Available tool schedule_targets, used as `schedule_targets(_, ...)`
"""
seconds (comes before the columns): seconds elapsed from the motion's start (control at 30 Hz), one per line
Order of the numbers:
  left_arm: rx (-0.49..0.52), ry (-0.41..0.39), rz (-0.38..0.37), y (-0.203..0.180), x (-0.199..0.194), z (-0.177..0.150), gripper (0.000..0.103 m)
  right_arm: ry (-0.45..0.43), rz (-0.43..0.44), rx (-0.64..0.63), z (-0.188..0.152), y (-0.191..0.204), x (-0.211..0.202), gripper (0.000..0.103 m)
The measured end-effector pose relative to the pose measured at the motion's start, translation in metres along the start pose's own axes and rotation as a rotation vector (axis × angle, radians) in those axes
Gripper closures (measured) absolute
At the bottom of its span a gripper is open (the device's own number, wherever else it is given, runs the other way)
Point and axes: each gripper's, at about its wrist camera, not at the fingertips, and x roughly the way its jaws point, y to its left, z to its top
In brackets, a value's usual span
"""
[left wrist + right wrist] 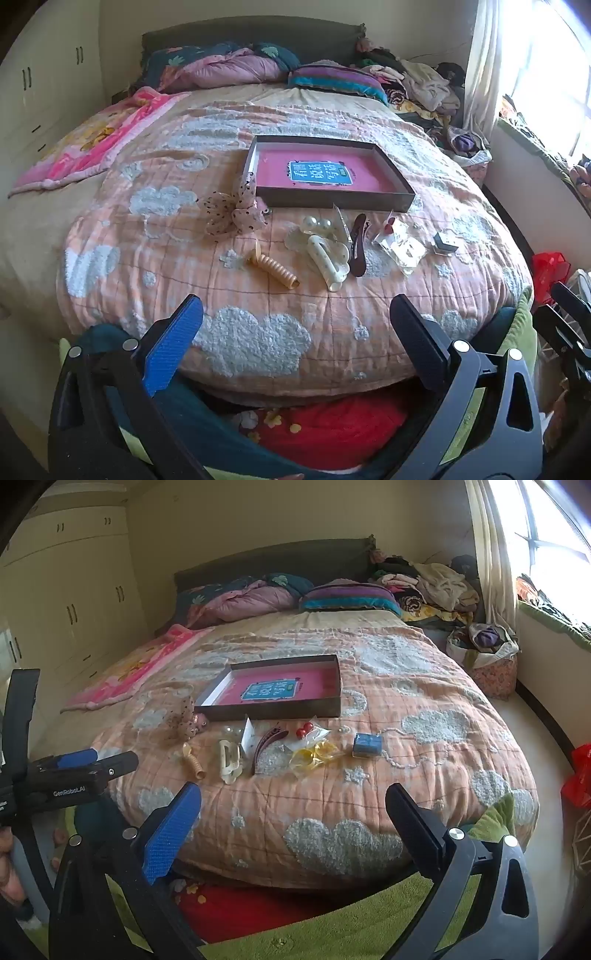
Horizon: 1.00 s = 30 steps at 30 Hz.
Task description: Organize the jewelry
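A shallow dark box with a pink bottom lies on the bed's quilt. In front of it sits a row of accessories: a dotted mesh bow, a beige spiral hair tie, a cream claw clip, a dark brown hair clip, clear packets with earrings and a small blue box. My left gripper and right gripper hang open over the bed's near edge, nothing between their fingers.
Pillows and folded quilts lie at the headboard, and a pile of clothes is at the far right. A cloth basket stands by the window wall. Wardrobes line the left. A red bag sits on the floor at right.
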Motion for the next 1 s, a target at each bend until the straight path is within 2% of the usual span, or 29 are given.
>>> schedule_targets(0.6, 0.005, -0.008, -0.006, 0.000, 0.000, 0.000, 0.009, -0.014, 0.002, -0.015, 0.000, 0.008, -0.009, 0.004)
schedule_targets(1.0, 0.009, -0.016, -0.002, 0.003, -0.004, 0.014, 0.009, -0.026, 0.006, -0.014, 0.003, 0.009, -0.015, 0.004)
